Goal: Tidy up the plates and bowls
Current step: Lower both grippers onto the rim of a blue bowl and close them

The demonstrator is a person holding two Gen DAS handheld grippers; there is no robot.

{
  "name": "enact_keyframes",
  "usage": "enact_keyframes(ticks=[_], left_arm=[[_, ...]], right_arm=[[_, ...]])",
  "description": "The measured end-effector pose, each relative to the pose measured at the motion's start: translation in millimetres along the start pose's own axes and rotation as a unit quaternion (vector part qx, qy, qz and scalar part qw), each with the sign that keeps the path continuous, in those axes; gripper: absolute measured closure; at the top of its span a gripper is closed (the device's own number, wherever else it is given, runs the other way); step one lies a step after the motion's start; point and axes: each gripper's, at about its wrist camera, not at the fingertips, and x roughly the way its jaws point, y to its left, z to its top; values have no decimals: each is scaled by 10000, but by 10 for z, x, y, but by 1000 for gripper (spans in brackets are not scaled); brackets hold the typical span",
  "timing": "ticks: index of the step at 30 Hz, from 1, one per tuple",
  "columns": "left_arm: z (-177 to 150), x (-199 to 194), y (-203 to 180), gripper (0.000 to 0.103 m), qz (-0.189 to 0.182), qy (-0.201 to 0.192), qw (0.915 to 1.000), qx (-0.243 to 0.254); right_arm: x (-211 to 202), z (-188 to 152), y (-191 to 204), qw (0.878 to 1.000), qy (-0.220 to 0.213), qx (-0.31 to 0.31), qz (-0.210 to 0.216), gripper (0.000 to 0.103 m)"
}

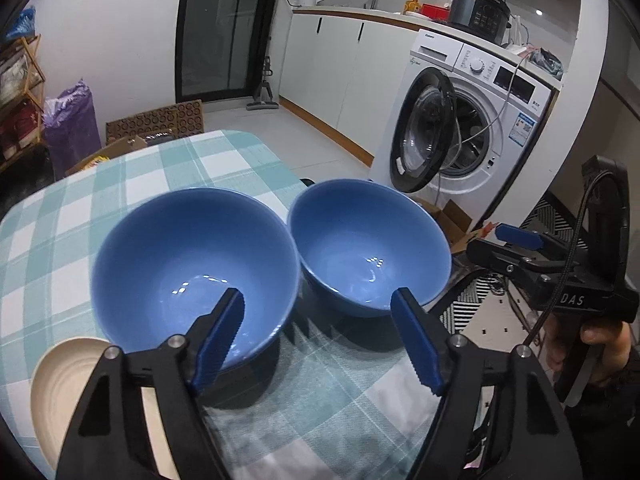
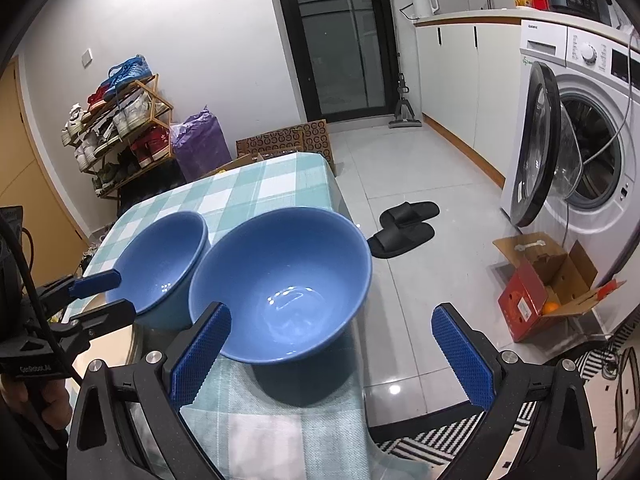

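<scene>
Bowls: two blue bowls stand upright on the surface (image 1: 72, 216), which has a green and white checked cloth.
Left bowl (image 1: 192, 268): it stands touching or almost touching the right bowl, rim to rim. It is empty and shiny inside.
Right bowl (image 2: 280, 284): it stands near the edge of the surface, on the side of the washing machine. It is empty too.
Plate (image 1: 60, 392): a cream plate with rings lies flat just beside the left bowl, on the side away from the right bowl. Part of it is hidden behind the claw.
Left claw (image 1: 320, 340): its blue pads are apart. One pad reaches over the near rim of the left bowl and the other pad is in front of the right bowl. It grips nothing.
Right claw (image 2: 332, 356): its pads are wide apart. One pad is at the near wall of the right bowl, the other is out over the floor. It grips nothing.
Washing machine (image 1: 472, 120): it stands on the floor past the right bowl, with its round door open.
Slippers (image 2: 404, 228): a black pair lies on the floor, between the right bowl and the washing machine.
</scene>
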Motion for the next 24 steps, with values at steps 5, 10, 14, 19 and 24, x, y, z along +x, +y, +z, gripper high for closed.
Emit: enact_keyframes(ticks=[5, 10, 14, 19, 24], left_arm=[[-21, 79, -55, 49, -188, 115, 9997, -41], [-32, 129, -113, 49, -315, 177, 9993, -30], [-12, 183, -142, 50, -420, 245, 9988, -85], [10, 276, -171, 50, -401, 384, 9983, -202], [23, 357, -170, 50, -350, 464, 9977, -342]], right_arm=[[60, -24, -69, 9999, 54, 120, 8, 1], [115, -41, -113, 9998, 95, 175, 48, 1], [179, -46, -139, 9997, 132, 170, 80, 1], [223, -38, -158, 9996, 174, 165, 152, 1], [266, -31, -174, 9993, 255, 214, 154, 1]])
